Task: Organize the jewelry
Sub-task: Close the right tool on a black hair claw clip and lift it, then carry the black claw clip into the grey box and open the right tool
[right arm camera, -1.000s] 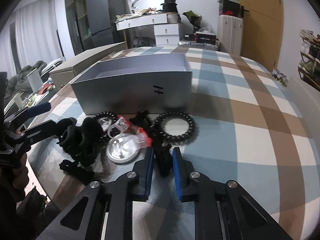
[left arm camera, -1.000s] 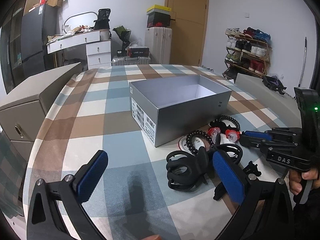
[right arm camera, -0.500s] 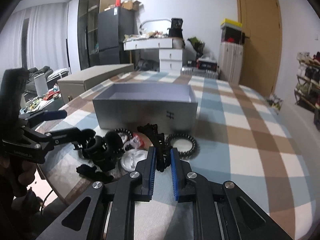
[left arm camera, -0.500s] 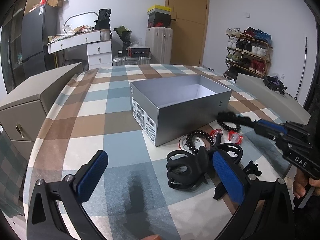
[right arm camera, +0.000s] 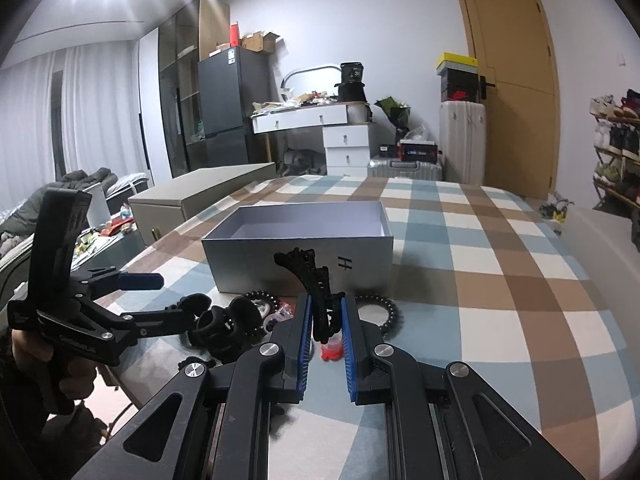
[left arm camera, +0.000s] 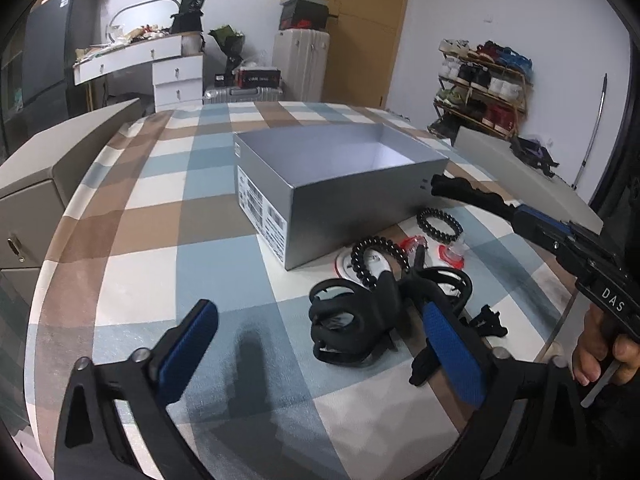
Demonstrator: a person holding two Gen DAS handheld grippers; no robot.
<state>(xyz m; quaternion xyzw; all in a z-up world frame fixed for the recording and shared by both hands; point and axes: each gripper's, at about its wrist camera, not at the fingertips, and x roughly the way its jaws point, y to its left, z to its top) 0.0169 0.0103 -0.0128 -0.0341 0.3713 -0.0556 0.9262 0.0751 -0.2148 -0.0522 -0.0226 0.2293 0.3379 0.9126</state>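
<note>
1. Your left gripper [left arm camera: 320, 344] stands wide with its jaws closing, nothing pressed between the pads yet; the big black claw clip [left arm camera: 352, 320] lies on the checked tablecloth [left arm camera: 140, 272] just inside its right finger. It looks like rigid, light plastic with hollow loops, so take it across its solid spine rather than by a thin loop.
2. The beaded bracelets [left arm camera: 439, 225] lie beside the silver box [left arm camera: 340, 196], in front of it. They probably sag and roll, so pinch across the beads.
3. Your right gripper [right arm camera: 325, 334] is clamped on the long black hair clip [right arm camera: 310, 276], lifted in front of the box. It seems stiff and toothed; being held near one end, it may pivot.
</note>
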